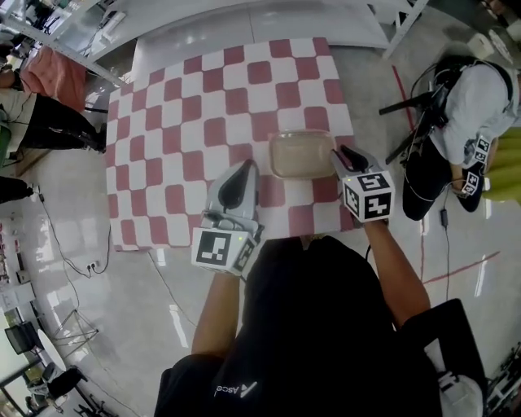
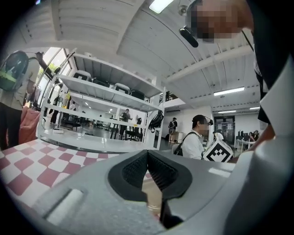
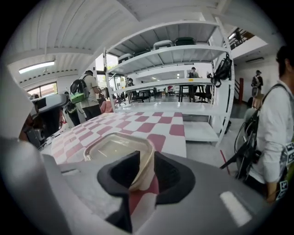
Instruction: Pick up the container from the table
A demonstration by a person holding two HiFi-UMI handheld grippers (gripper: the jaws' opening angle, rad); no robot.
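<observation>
A shallow, clear beige plastic container (image 1: 301,153) lies on the red-and-white checked tablecloth (image 1: 179,122), near the table's front right. My right gripper (image 1: 342,152) is at its right edge, tilted down. In the right gripper view the container (image 3: 115,147) fills the middle, and its near corner stands between the open jaws of my right gripper (image 3: 143,160). My left gripper (image 1: 242,173) is shut and empty, held level just left of the container. In the left gripper view, my left gripper (image 2: 148,158) has its pads together, and a strip of the beige container (image 2: 153,193) shows below them.
A white shelf unit (image 1: 260,20) stands beyond the table's far edge. A person (image 1: 480,98) stands at the right beside a black tripod (image 1: 415,114). Another person (image 1: 49,98) is at the left. Cables (image 1: 81,252) lie on the floor left of the table.
</observation>
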